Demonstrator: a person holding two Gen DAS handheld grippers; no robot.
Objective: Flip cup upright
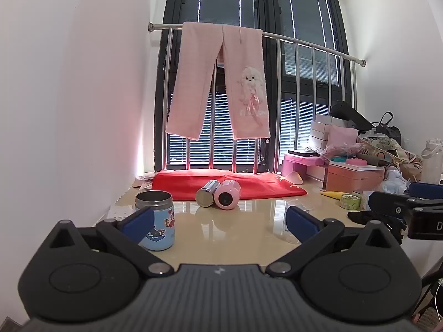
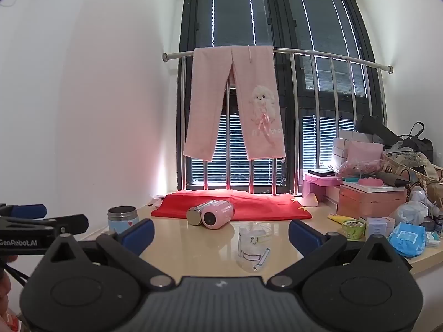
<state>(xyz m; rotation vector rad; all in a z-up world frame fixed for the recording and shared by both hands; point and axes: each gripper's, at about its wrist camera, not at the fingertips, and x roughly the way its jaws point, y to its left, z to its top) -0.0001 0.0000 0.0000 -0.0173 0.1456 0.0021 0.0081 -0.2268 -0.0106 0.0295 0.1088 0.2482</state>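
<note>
A clear glass cup with cartoon print [image 2: 253, 247] stands upside down on the beige table [image 2: 193, 246], between my right gripper's [image 2: 220, 236] open blue fingers and apart from them. In the left wrist view it is only a faint shape [image 1: 289, 231] by the right finger. My left gripper [image 1: 218, 221] is open and empty; its left finger overlaps a blue cartoon flask [image 1: 157, 221] standing upright. The left gripper shows at the left edge of the right wrist view [image 2: 36, 222]. A pink flask [image 2: 217, 214] and a steel flask [image 2: 198, 213] lie on their sides farther back.
A red cloth [image 2: 235, 204] lies along the window sill under a rail with pink trousers [image 2: 235, 105]. Boxes, bags, a green tape roll [image 2: 353, 228] and blue wipes [image 2: 407, 239] crowd the table's right side. A white wall runs along the left.
</note>
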